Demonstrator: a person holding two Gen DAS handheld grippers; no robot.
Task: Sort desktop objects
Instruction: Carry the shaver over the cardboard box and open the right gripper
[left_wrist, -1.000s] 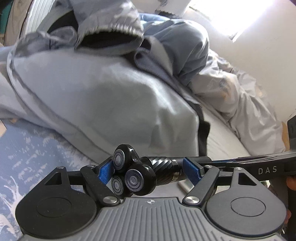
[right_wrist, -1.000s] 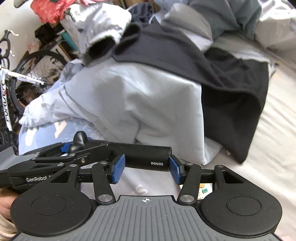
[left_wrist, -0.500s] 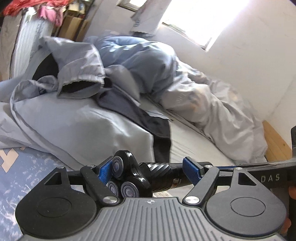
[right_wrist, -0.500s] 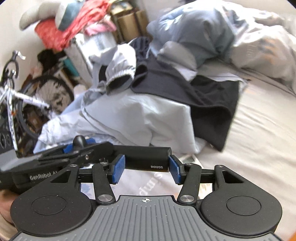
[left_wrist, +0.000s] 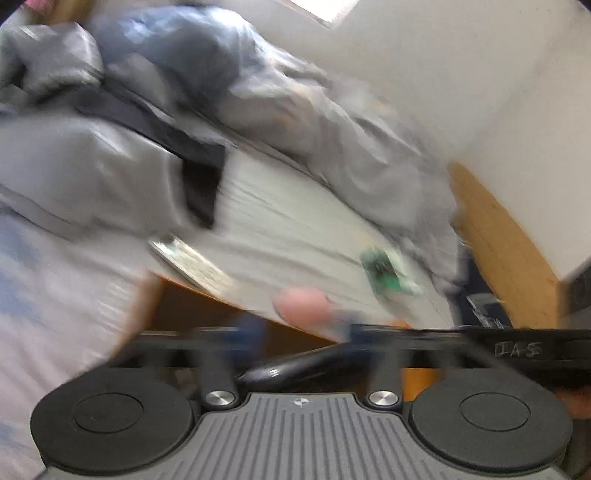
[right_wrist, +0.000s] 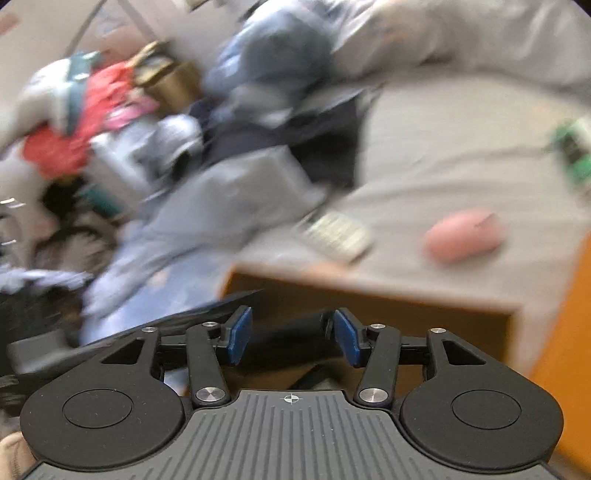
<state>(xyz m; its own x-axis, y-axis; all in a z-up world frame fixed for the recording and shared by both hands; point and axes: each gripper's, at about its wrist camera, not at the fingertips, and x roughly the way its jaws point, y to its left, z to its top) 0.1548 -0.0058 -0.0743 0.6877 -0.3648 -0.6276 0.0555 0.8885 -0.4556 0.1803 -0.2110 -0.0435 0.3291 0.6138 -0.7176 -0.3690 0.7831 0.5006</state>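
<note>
- Two grippers hang over a brown cardboard box (right_wrist: 369, 295): right gripper (right_wrist: 291, 336) stands released, a dark cylindrical object (left_wrist: 295, 367) blurred beneath both; whether left gripper (left_wrist: 299, 334) grips it, I cannot tell.
- Likely the drop-off step; next, fetch another item.
- Beyond the right gripper, on the bed (right_wrist: 443, 177): a smooth pink oval mouse (right_wrist: 463, 238), a flat keyed calculator (right_wrist: 338, 230), a green circuit board (right_wrist: 574, 155).

We hold the right gripper (right_wrist: 291, 338) level, its blue pads (right_wrist: 236, 336) spread apart at 9 and 3 o'clock. Our left gripper (left_wrist: 299, 345) is motion-blurred; its pads appear parted, though their exact spacing cannot be determined.
</note>
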